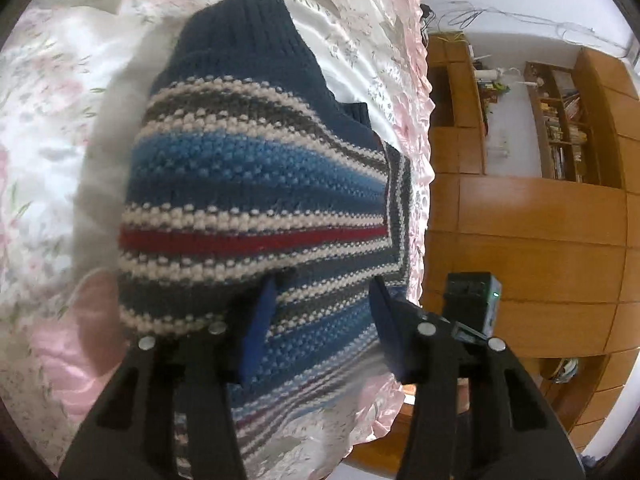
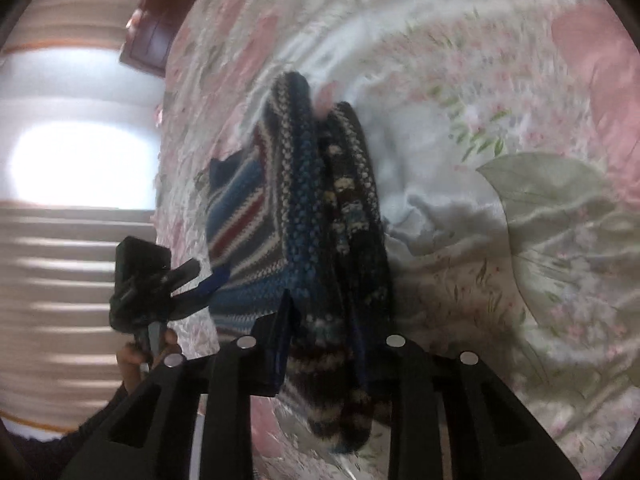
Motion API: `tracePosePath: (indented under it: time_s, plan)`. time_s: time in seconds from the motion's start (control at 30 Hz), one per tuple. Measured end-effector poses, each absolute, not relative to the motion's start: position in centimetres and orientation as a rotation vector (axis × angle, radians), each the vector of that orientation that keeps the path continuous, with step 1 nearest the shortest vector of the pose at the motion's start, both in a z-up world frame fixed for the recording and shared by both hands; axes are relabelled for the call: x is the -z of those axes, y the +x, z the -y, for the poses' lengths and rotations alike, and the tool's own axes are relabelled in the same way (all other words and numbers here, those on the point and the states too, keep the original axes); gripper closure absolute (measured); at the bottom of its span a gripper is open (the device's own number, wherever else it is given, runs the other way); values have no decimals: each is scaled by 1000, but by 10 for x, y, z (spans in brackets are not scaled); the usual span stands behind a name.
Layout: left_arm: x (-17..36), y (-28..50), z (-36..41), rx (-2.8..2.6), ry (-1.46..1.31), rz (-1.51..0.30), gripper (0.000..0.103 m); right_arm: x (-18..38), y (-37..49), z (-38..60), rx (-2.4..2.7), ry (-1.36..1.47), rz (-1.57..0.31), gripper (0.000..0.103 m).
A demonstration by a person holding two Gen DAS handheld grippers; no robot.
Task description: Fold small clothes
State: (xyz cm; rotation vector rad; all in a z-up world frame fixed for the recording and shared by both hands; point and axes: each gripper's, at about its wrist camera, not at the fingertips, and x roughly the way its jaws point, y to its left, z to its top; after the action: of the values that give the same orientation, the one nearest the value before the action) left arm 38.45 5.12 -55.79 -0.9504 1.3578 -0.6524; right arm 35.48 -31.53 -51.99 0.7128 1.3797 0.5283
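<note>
Nearest us, our right gripper (image 2: 322,340) has its jaws pinching a bunched fold of the striped knit sweater (image 2: 320,208), which runs up toward twelve o'clock over the floral bedspread (image 2: 500,80). Our left gripper (image 1: 322,322) has its jaws spread, the sweater (image 1: 256,184) lying flat between and beyond its blue pads (image 1: 258,332). Farther off at three o'clock in the left view stand wooden cabinets (image 1: 540,220) and a bookshelf (image 1: 560,136).
</note>
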Motion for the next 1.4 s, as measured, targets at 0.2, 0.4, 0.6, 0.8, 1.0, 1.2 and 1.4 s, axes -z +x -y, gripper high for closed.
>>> tracePosePath:
  time_s: [0.2, 0.4, 0.6, 0.8, 1.0, 1.2, 1.4]
  plan:
    - [563, 378, -55, 631, -903, -1321, 58, 489, 344, 303, -586, 723, -1307, 70]
    - [544, 378, -54, 665, -859, -1336, 24, 515, 339, 299, -514, 682, -1374, 83]
    - [488, 351, -62, 734, -847, -1233, 7, 484, 318, 309, -542, 727, -1306, 71]
    - [524, 325, -51, 709, -870, -1338, 7, 524, 314, 297, -493, 615, -1434, 99]
    - [536, 320, -56, 708, -987, -1337, 7, 530, 307, 326, -490, 778, -1418, 94]
    - [548, 303, -50, 660, -904, -1401, 7, 511, 303, 290, -581, 677, -1403, 71]
    - [535, 308, -56, 683, -924, -1414, 7, 519, 315, 315, -467, 711, -1438, 92]
